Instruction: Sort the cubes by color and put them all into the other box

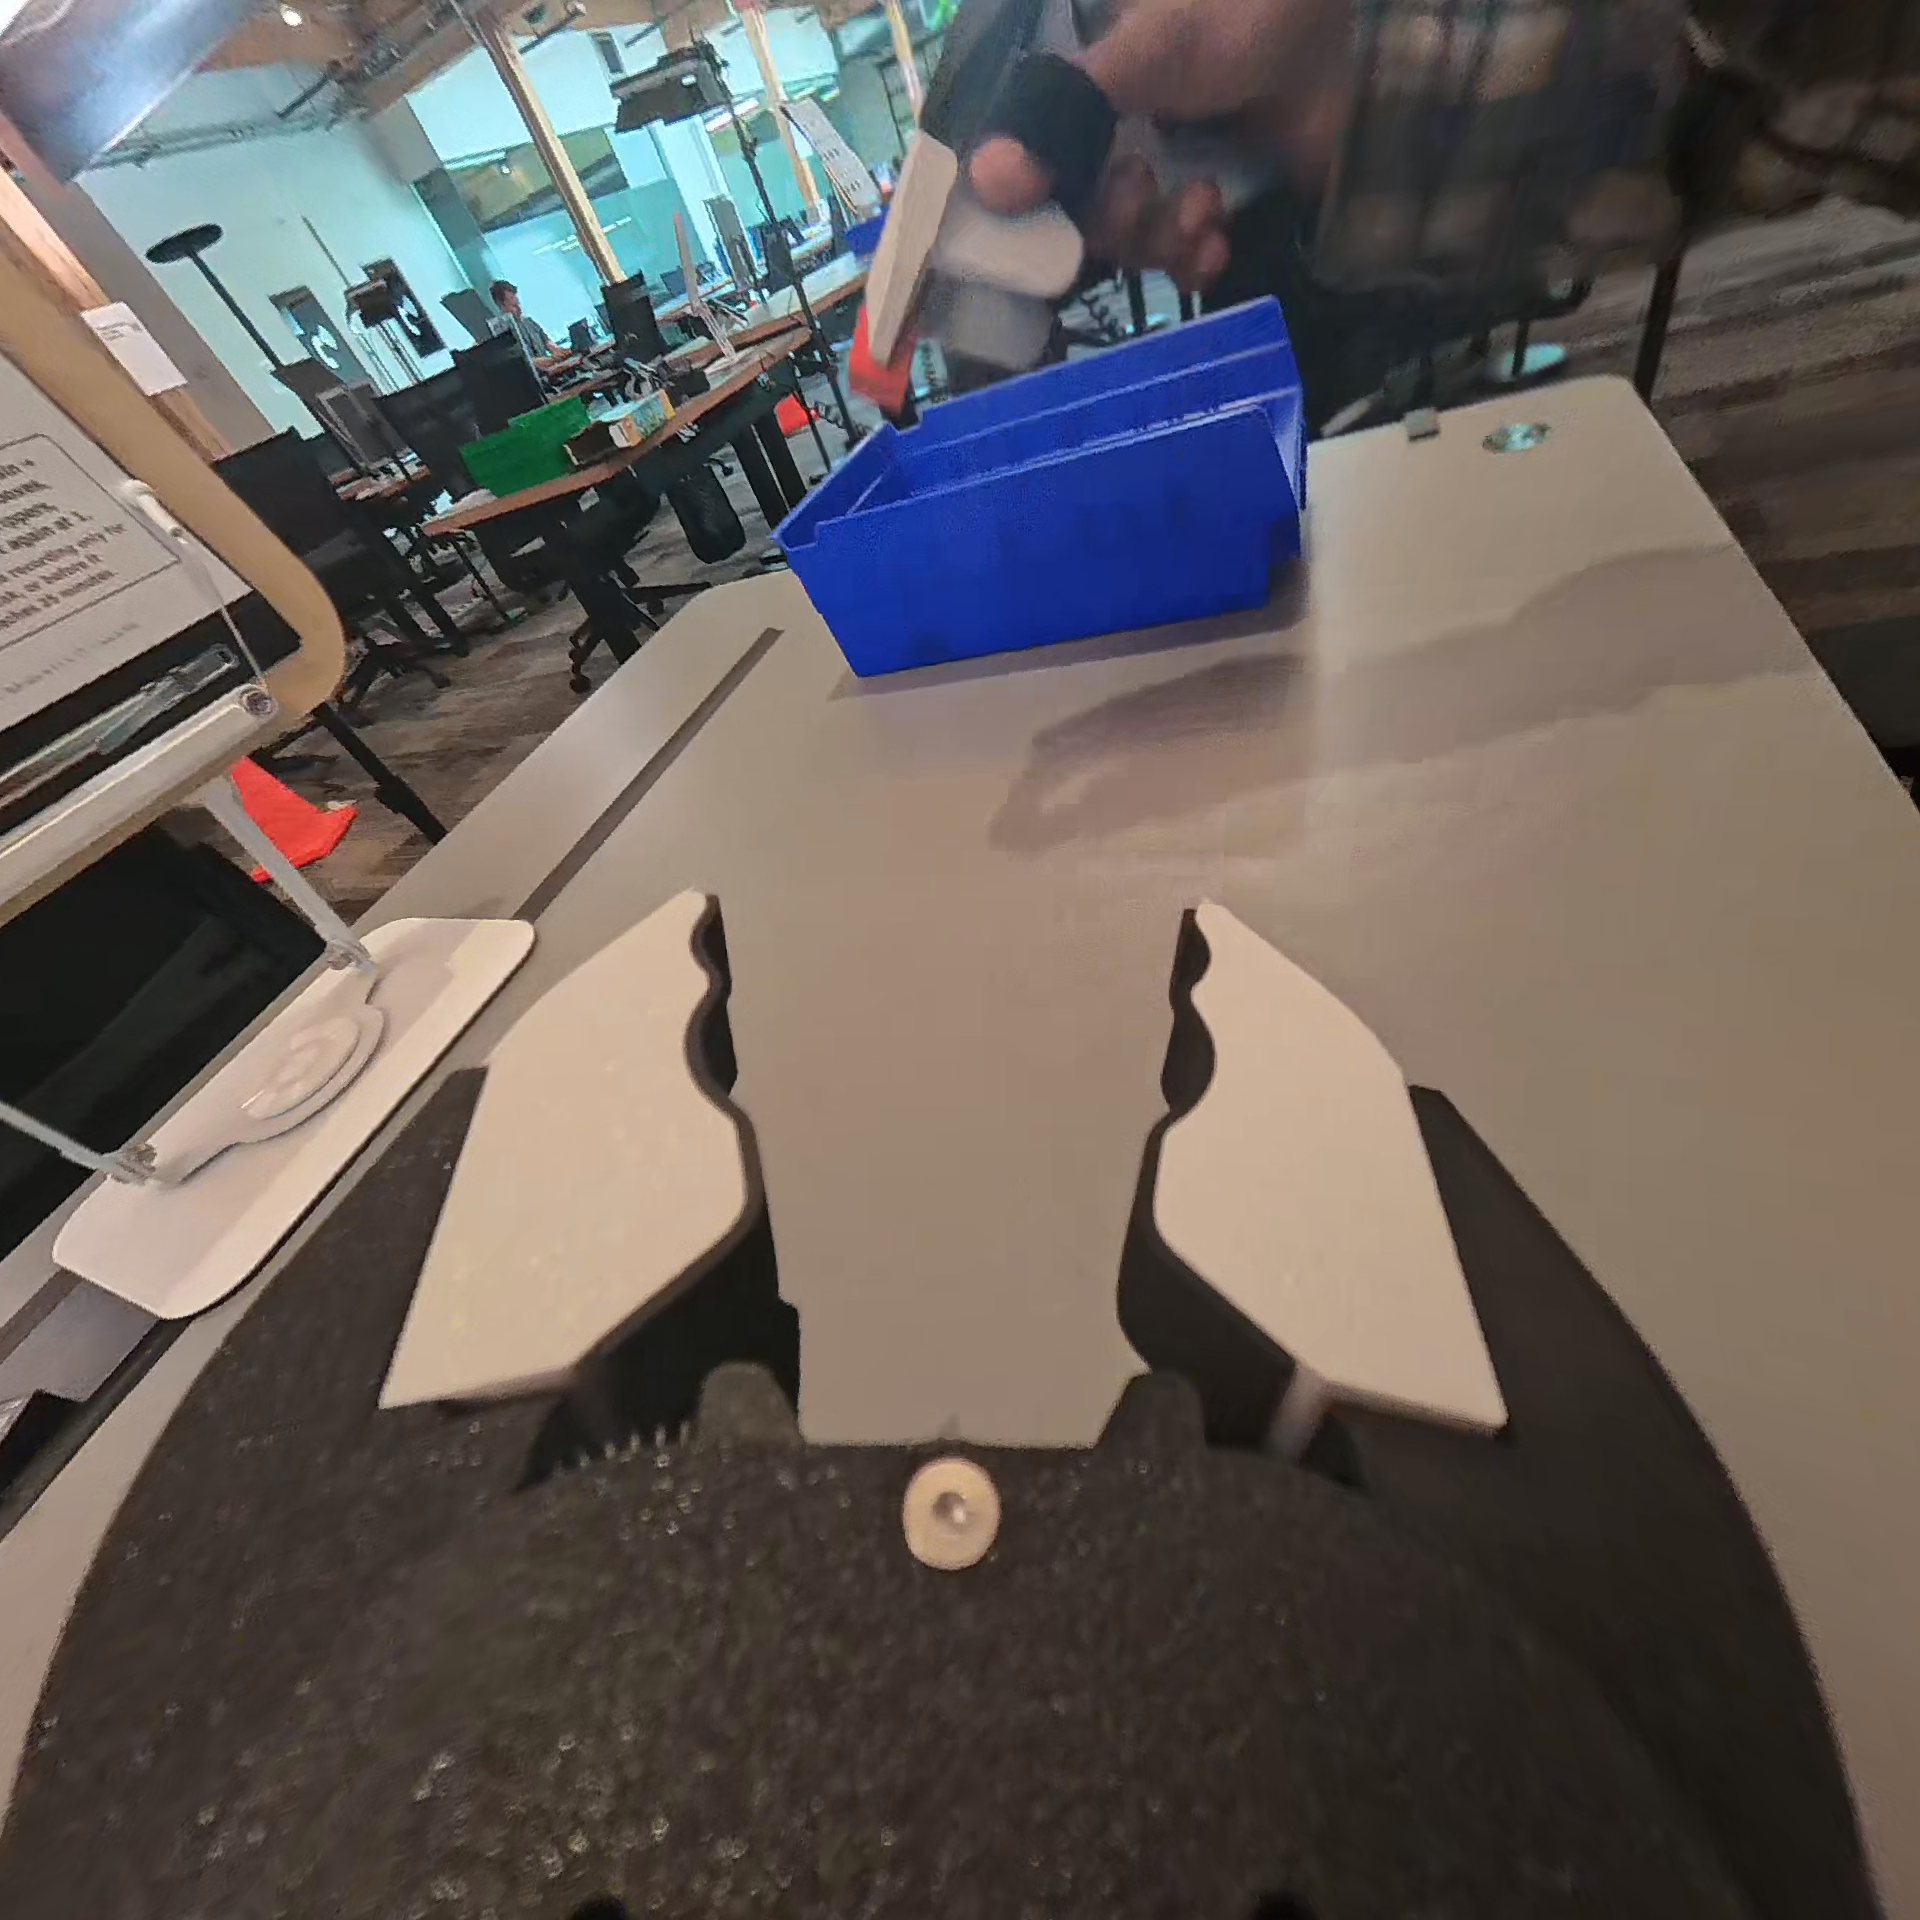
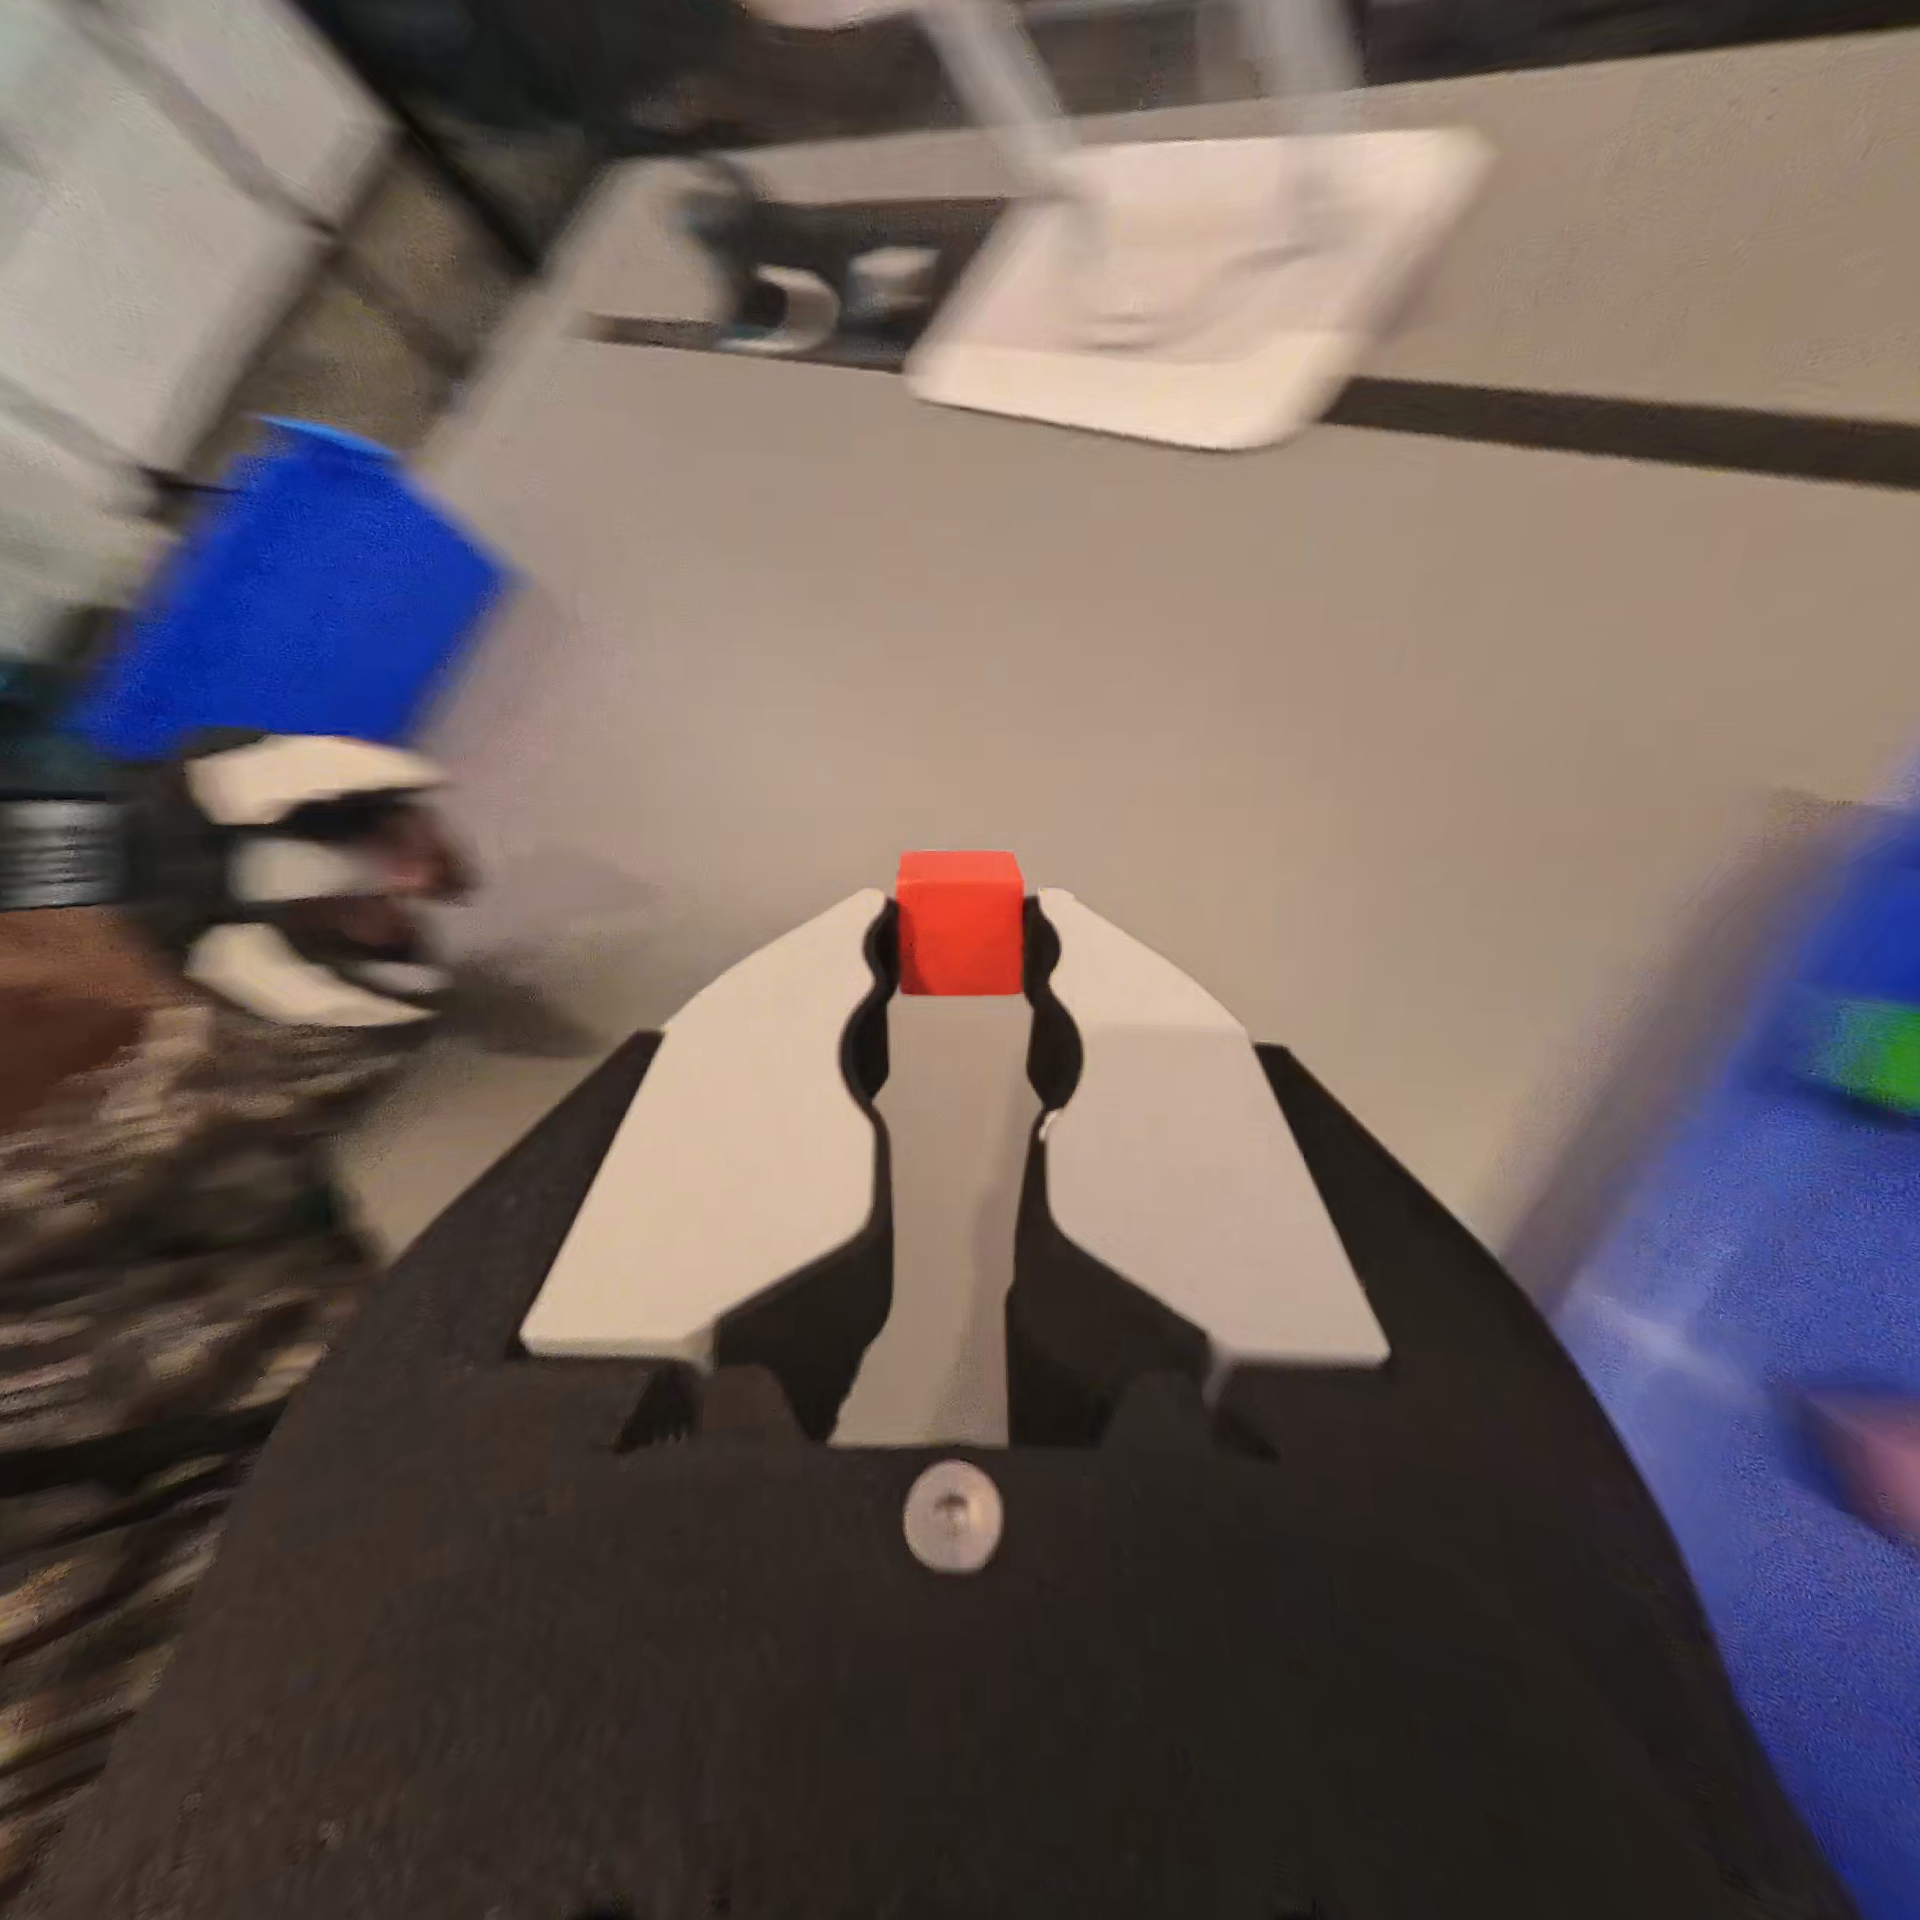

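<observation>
- My right claw (image 2: 959, 914) is clamped on a red cube (image 2: 957, 923), the cube pinched between the very tips of the fingers and held above the grey table (image 2: 1143, 675).
- Only the right wrist view shows that grip plainly; it also shows, much blurred, a blue box (image 2: 1787, 1299) at my right edge with a green cube (image 2: 1881, 1060) and a purplish cube (image 2: 1870, 1455) inside.
- The same view catches a second blue box (image 2: 301, 592) far to the left, and my left claw (image 2: 312, 883) just beneath it, both smeared.
- The left wrist view shows my left claw (image 1: 951, 935) with its fingers spread wide and nothing between them, low over bare table (image 1: 1455, 935).
- From there I see one blue box (image 1: 1049, 520) standing on the far part of the table, with my right claw (image 1: 904, 353) above its back left corner, a red patch at its tip.
- A white stand base (image 1: 301, 1122) sits at the table's left edge.
</observation>
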Available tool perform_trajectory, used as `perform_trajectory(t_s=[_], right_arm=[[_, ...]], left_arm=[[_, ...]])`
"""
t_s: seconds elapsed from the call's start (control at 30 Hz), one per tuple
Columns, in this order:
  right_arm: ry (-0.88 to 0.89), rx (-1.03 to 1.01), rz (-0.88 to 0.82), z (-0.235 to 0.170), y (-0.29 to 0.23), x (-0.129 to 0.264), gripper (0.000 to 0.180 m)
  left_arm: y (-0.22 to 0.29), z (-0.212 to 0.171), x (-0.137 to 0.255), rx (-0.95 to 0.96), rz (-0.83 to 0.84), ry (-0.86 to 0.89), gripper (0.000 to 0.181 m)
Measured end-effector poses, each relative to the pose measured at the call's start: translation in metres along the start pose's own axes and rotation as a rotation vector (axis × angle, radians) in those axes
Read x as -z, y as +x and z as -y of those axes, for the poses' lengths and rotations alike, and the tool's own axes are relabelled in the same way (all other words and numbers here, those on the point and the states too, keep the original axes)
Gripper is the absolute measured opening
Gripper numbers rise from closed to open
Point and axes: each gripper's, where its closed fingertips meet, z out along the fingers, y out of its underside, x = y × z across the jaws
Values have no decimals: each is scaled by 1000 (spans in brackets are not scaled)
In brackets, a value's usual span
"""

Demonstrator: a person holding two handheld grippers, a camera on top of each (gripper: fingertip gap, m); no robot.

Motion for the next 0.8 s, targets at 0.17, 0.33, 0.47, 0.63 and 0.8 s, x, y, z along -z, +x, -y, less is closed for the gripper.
perform_trajectory(t_s=[0.17,0.33,0.47,0.63,0.8], right_arm=[[-172,-52,-547,-34,170,95,22],[-258,-146,-612,-66,232,99,22],[-279,-164,-584,-70,252,67,22],[-281,-179,-603,-70,269,37,35],[-156,-154,-584,-21,244,64,54]], left_arm=[[10,-14,-10,-77,-10,-79,75],[18,-18,-15,-91,-42,-87,69],[19,-19,-15,-109,-46,-90,64],[18,-21,-16,-113,-44,-97,62],[15,-21,-14,-101,-37,-90,62]])
